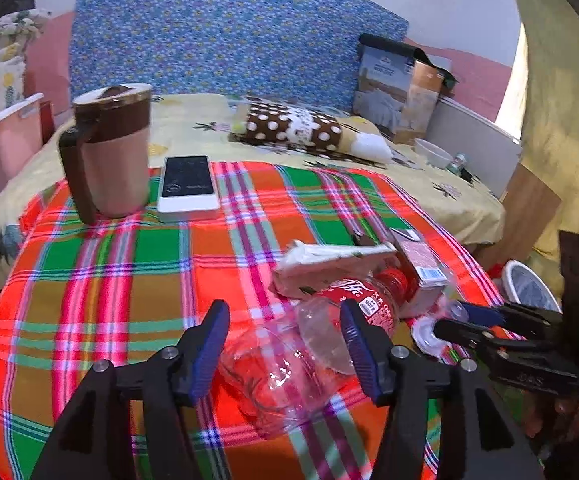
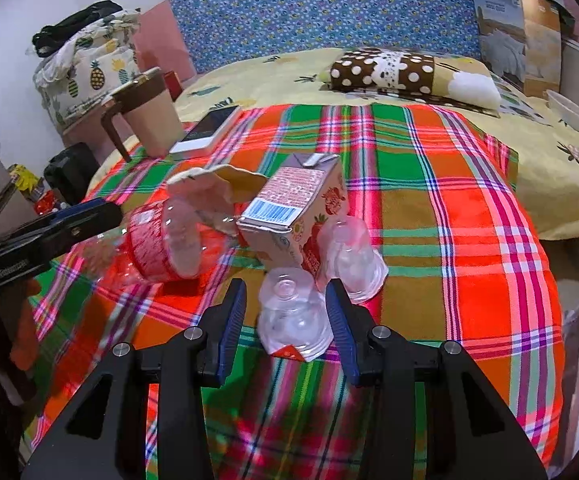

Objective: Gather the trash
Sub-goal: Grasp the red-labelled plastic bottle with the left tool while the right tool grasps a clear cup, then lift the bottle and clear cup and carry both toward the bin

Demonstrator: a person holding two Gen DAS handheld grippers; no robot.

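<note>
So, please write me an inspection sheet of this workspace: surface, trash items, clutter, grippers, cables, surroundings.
Surface: plaid cloth over a bed with a yellow sheet.
Trash items: crushed plastic bottle lying down; juice carton; torn paper wrapper; two small clear cups.
Clutter: brown mug; phone.
Grippers: left gripper open around the bottle, pads apart from it; right gripper astride the nearer cup, contact unclear.
Cables: nothing seen.
Surroundings: blue patterned headboard, polka-dot pillow, boxed bedding.
</note>
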